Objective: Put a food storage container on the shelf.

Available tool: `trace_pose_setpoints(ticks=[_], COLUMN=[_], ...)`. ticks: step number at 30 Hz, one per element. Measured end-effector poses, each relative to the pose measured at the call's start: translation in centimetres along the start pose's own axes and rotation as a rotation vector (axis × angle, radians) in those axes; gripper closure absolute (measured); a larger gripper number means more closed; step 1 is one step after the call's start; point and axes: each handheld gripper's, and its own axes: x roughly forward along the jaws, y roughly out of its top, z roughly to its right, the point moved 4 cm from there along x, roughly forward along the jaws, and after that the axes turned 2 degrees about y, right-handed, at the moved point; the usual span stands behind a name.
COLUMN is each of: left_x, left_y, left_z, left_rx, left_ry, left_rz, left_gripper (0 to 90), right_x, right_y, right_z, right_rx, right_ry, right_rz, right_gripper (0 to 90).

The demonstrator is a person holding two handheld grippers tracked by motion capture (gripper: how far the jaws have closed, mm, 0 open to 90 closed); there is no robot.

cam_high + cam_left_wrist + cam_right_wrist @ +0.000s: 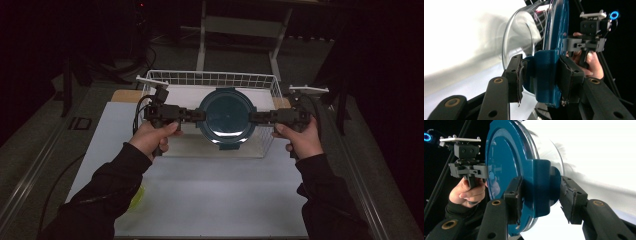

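One round glass container (227, 117) with a blue clip lid hangs over the single white wire basket (210, 78) at the table's far edge. The left gripper (200, 115) and right gripper (253, 118) each clamp one side latch of it.

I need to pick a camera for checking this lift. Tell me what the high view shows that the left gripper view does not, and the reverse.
High view alone: the white wire basket behind the container, the table, a yellow-green object by the left sleeve, and both forearms.

Left gripper view alone: the left claw pads clamped on the container's blue side latch, and its clear glass wall seen side-on.

Both: the round blue-lidded container, and the right claw with its hand at the opposite side.
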Motion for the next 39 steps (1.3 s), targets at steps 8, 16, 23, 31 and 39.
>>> trace_pose_setpoints(ticks=[8,16,23,31,39], left_x=[0.3,0.2,0.7,0.9,0.6], left_y=[1.8,3.6,4.0,4.2,4.1], left_z=[-1.4,-2.5,-3.2,-3.7,-3.0], left_rx=[-0.020,-0.064,-0.096,-0.114,-0.041], left_ry=[-0.002,-0.026,-0.019,-0.006,0.071], left_rz=[0.015,0.019,0.034,0.037,0.067], left_gripper=[57.2,56.8,54.4,50.7,42.4], right_x=[0.8,1.7,2.0,2.7,2.4], right_y=[2.1,3.7,4.4,4.8,4.6], right_z=[0.6,0.5,1.0,1.4,1.1], right_rx=[0.014,0.032,0.078,0.094,0.044], right_ry=[-0.025,-0.038,-0.062,-0.102,-0.096], right_rz=[0.010,0.012,0.023,0.032,0.074], right_gripper=[54.8,54.7,52.2,49.5,46.1])
